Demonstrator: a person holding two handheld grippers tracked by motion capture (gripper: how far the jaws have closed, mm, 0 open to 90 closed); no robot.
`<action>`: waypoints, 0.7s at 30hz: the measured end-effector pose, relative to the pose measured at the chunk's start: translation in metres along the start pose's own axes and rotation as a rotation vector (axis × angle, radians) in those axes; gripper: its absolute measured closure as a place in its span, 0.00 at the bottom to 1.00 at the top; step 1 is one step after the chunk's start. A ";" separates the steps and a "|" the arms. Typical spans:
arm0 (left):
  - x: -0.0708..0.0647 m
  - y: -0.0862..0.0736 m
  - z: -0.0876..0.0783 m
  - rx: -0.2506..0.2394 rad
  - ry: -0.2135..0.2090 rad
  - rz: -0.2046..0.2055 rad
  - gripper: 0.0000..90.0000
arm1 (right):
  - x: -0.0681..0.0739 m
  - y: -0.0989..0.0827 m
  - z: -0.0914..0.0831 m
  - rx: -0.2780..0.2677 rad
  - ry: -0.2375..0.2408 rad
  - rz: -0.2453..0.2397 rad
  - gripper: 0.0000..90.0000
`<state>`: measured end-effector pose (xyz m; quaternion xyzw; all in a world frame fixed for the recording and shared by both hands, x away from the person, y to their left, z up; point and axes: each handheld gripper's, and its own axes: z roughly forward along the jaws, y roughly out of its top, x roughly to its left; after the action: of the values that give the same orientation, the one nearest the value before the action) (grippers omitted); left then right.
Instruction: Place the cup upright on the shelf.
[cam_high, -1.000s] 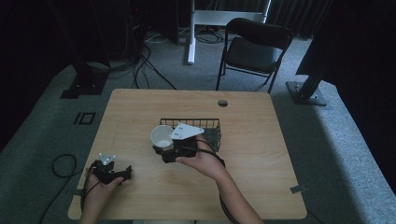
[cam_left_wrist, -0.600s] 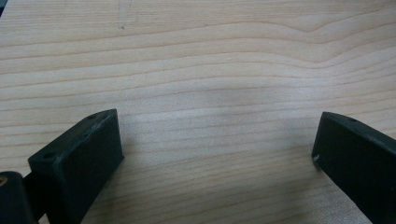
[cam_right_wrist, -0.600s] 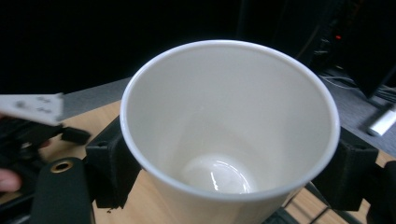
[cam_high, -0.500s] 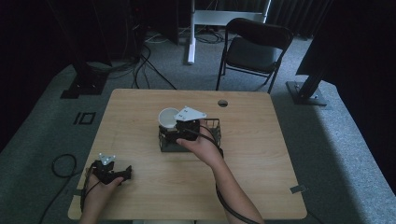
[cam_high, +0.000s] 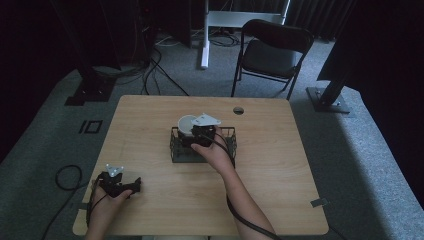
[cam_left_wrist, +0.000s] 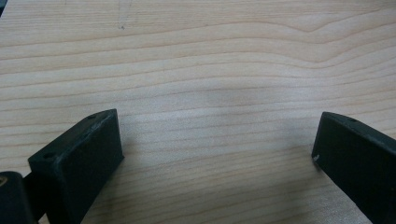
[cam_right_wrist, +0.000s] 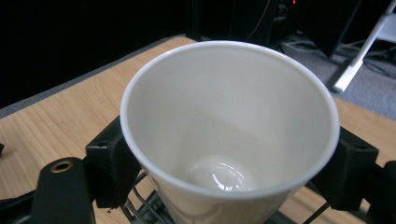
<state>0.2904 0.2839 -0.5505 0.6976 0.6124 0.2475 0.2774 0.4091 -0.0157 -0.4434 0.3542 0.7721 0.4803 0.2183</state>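
Two grippers are in my hands. My right gripper (cam_high: 192, 136) is clamped on a white cup (cam_high: 187, 123) by its sides, holding it upright and empty over the left end of a black wire basket (cam_high: 227, 145) mid-tabletop (cam_high: 150, 120). My left gripper (cam_high: 131, 186) rests near the front-left corner, jaws spread wide over bare wood.

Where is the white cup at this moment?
In the high view the white cup is near the table's middle, held in the right gripper above the left end of the black wire basket.
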 end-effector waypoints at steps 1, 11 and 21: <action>0.000 0.000 0.000 0.001 0.000 0.001 0.02 | 0.000 -0.002 0.002 0.011 0.001 0.000 0.22; 0.000 0.000 0.000 0.001 -0.001 0.001 0.02 | 0.002 -0.015 0.016 0.041 -0.008 0.016 0.22; 0.000 0.000 0.000 0.001 -0.001 0.001 0.02 | 0.000 -0.018 0.017 0.046 -0.009 0.022 0.22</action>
<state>0.2903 0.2840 -0.5505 0.6981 0.6122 0.2471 0.2773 0.4142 -0.0109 -0.4666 0.3697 0.7782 0.4630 0.2084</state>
